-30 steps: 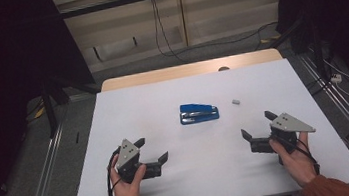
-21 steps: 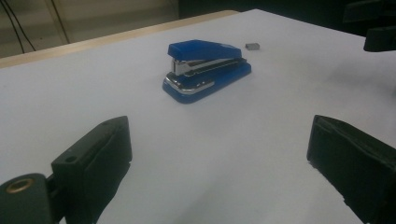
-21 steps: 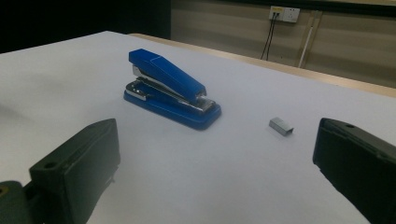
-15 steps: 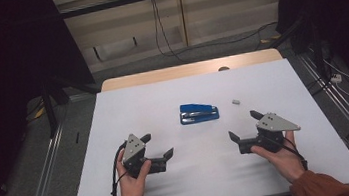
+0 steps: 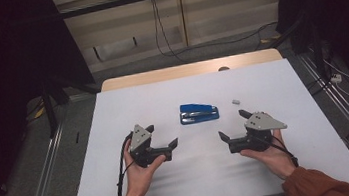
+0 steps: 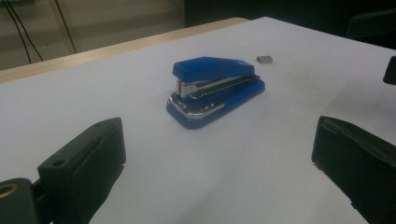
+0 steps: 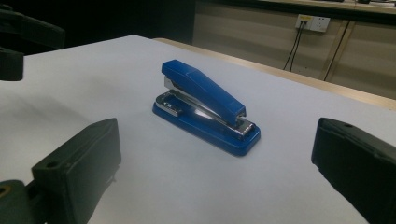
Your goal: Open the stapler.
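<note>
A: Non-task stuff on the table [image 5: 128, 103]?
B: White top, wooden strip [image 5: 159, 74] along the far edge. One small grey block [image 5: 236, 102] lying flat on the white, toward the right.
A: Beyond the table?
B: Beige wall panels [image 5: 212, 12], black cables [image 5: 158, 24] hanging down them to the floor. A wall socket [image 7: 313, 22] with two plugs in. Dark curtain [image 5: 11, 57] on the left, metal rails [image 5: 46, 174] on the floor either side.
</note>
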Available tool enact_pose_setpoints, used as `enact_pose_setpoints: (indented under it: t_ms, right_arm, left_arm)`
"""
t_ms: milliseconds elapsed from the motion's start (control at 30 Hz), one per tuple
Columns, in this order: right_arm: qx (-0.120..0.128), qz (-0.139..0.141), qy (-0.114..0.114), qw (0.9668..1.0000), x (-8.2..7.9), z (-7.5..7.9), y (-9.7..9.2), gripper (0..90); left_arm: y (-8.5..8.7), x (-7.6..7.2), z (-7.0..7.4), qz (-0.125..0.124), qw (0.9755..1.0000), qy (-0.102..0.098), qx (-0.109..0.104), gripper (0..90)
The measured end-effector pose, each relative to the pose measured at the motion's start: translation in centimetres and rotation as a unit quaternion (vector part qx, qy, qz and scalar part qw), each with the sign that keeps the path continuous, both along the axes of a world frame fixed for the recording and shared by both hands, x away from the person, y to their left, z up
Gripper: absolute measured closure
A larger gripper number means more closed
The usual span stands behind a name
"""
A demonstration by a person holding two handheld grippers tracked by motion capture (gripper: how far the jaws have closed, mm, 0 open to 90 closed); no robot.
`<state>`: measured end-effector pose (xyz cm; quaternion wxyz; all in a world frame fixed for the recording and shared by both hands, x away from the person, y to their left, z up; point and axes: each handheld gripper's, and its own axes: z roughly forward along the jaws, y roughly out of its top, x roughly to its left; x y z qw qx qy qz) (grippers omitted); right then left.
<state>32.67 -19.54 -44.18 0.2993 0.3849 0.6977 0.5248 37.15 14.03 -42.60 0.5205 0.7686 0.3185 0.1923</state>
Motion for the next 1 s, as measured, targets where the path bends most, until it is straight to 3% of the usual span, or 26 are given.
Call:
enact_pose_setpoints:
  t_ms: [167, 367, 500, 567, 733, 833, 1000]
  right_arm:
    - [0.004, 0.003, -0.005, 1.0000, 0.7, 0.3, 0.3, 2.5]
    - [0.015, 0.005, -0.001, 0.9999, 1.6, 0.6, 0.5, 4.8]
    - [0.018, 0.017, 0.002, 0.9997, 2.2, 0.6, 0.9, 10.5]
    - [0.018, 0.020, 0.005, 0.9996, 2.7, 0.6, 1.2, 9.8]
    - [0.023, 0.022, 0.000, 0.9995, 3.6, 1.1, 1.8, 9.7]
    - [0.027, 0.022, -0.002, 0.9994, 4.1, 1.3, 2.0, 10.7]
    - [0.022, 0.022, 0.006, 0.9995, 4.8, 0.7, 2.4, 11.3]
  left_arm:
    - [-1.0, 0.7, 0.1, -0.012, 0.9998, -0.010, 0.015, 3.0]
    - [-1.9, 1.8, 0.2, -0.018, 0.9997, -0.010, 0.011, 2.9]
    - [-2.6, 2.5, 0.3, -0.017, 0.9993, -0.021, 0.027, 4.0]
    - [-3.0, 2.8, 0.3, -0.019, 0.9996, -0.016, 0.016, 3.9]
    - [-3.7, 3.8, 0.3, -0.025, 0.9992, -0.015, 0.027, 3.9]
    - [-3.9, 4.2, 0.2, -0.025, 0.9994, -0.016, 0.019, 5.3]
    - [-4.5, 5.7, 0.1, -0.017, 0.9994, -0.018, 0.025, 5.4]
